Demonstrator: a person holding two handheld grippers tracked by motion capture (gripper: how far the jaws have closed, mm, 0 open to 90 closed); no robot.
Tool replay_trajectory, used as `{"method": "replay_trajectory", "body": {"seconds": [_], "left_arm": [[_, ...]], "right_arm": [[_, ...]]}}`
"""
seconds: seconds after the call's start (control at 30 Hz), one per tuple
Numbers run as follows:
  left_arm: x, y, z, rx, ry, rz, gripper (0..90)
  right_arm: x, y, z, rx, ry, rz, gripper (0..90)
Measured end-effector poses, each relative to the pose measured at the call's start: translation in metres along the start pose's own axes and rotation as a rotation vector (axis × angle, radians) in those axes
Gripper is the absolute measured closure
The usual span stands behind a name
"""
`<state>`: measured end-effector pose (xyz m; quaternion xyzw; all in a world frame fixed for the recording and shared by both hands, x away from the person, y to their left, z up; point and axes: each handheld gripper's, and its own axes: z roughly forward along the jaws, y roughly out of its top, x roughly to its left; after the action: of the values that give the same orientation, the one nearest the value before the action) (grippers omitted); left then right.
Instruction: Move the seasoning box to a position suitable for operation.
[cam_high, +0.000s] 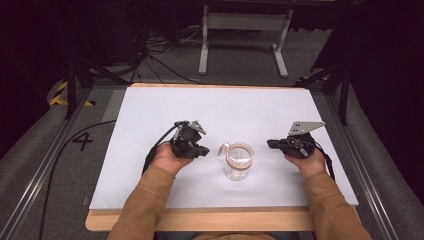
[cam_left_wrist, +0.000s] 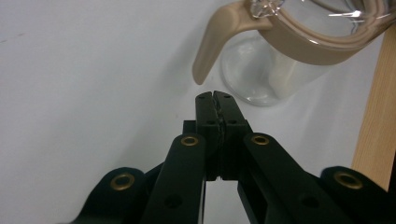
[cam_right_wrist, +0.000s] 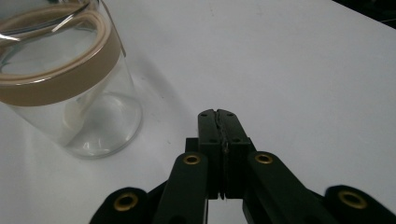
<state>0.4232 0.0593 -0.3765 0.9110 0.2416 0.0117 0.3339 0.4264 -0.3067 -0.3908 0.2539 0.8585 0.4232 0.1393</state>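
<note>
- Jar: clear glass with a tan collar and a tan clasp lever sticking out at its ten o'clock; it stands upright on the white table, near the six o'clock edge, between my two claws.
- Left claw: I see it at the jar's nine o'clock, just beside the lever and not touching it; its jaws are pressed together with nothing between them.
- Right claw: it sits at the jar's three o'clock, a little apart, jaws likewise closed and empty.
- Step in hand, as I judge it: the approach, both claws aimed inward and no grip made yet.
- Next move, I reckon: I must spread one claw wide to steady the glass body, then work the other at the lever without tipping the jar.
</note>
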Motion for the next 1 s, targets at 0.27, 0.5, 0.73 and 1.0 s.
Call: {"method": "replay_trajectory", "body": {"seconds": [0.27, 0.5, 0.73, 1.0], "left_arm": [[-0.009, 0.005, 0.016, 0.042, 0.032, -0.043, 89.6], [-0.012, 0.006, 0.026, -0.006, 0.087, -0.057, 89.6], [-0.014, 0.008, 0.028, -0.027, 0.096, -0.057, 89.6], [-0.014, 0.008, 0.03, -0.029, 0.096, -0.052, 89.7]], "right_arm": [[0.005, 0.001, 0.004, -0.006, 0.033, -0.002, 89.0], [0.007, 0.002, 0.008, 0.003, 0.041, -0.01, 88.9], [0.008, 0.001, 0.008, 0.003, 0.044, -0.005, 88.9], [0.01, 0.001, 0.009, 0.003, 0.053, -0.012, 89.0]]}}
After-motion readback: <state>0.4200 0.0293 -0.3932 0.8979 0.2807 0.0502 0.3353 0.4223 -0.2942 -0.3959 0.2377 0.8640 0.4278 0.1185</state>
